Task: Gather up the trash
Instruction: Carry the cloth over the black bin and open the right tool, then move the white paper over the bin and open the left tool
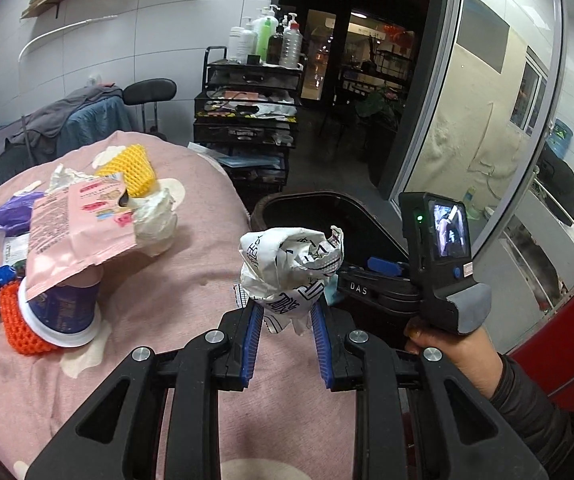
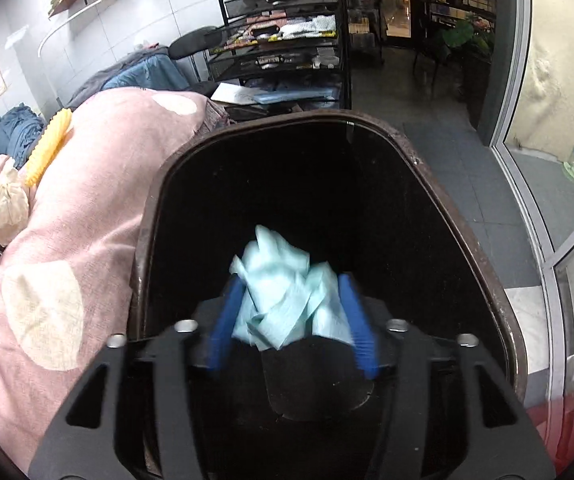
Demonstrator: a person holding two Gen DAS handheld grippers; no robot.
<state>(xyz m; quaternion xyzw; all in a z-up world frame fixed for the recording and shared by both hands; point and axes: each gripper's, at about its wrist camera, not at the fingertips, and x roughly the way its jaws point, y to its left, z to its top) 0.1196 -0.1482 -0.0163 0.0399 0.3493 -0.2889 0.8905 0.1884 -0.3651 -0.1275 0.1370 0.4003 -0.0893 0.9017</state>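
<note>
While clamped in the left gripper (image 1: 285, 322), one crumpled printed paper (image 1: 291, 268) hangs above the pink cloth (image 1: 191, 320), near the bin (image 2: 463, 216). Right gripper (image 2: 293, 316) pinching one pale blue tissue (image 2: 283, 296) over the bin's mouth. Far left: one pink packet (image 1: 79, 236), one cup (image 1: 63, 312), two foam nets, yellow (image 1: 131, 170) and orange (image 1: 17, 320).

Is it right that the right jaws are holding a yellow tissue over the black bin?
Not quite. The tissue is light blue, not yellow; the right wrist view shows it. The rest holds: the right gripper grips it over the open black bin.
</note>
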